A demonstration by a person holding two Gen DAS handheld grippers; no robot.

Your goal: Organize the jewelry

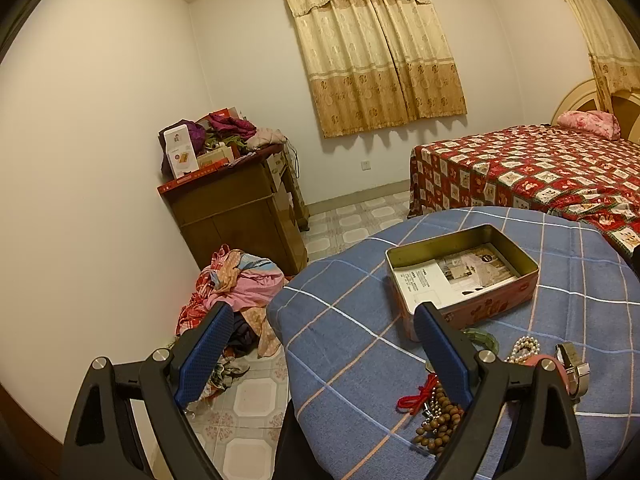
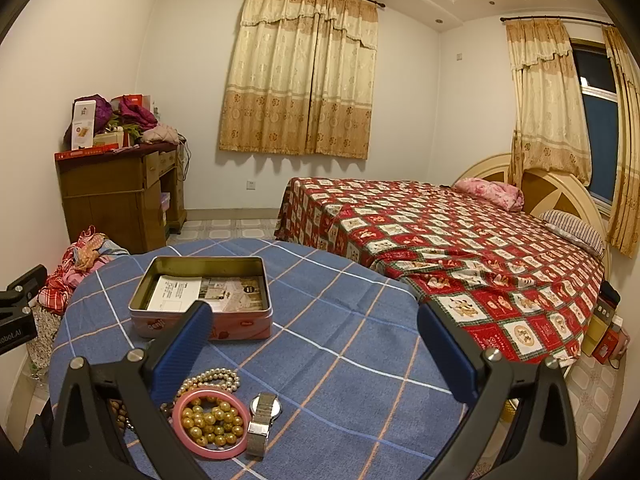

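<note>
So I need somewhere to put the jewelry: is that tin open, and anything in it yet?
Open: the tin has no lid on, and only printed paper lies inside, no jewelry.

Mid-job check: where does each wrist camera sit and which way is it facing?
Left wrist: behind the open left hand-held gripper, over the table's left edge, facing tin, wooden beads, floor.
Right wrist: behind the open right hand-held gripper, above the tablecloth, facing pink bangle, watch, bed.
Shared: tin, pearls, curtain.
</note>
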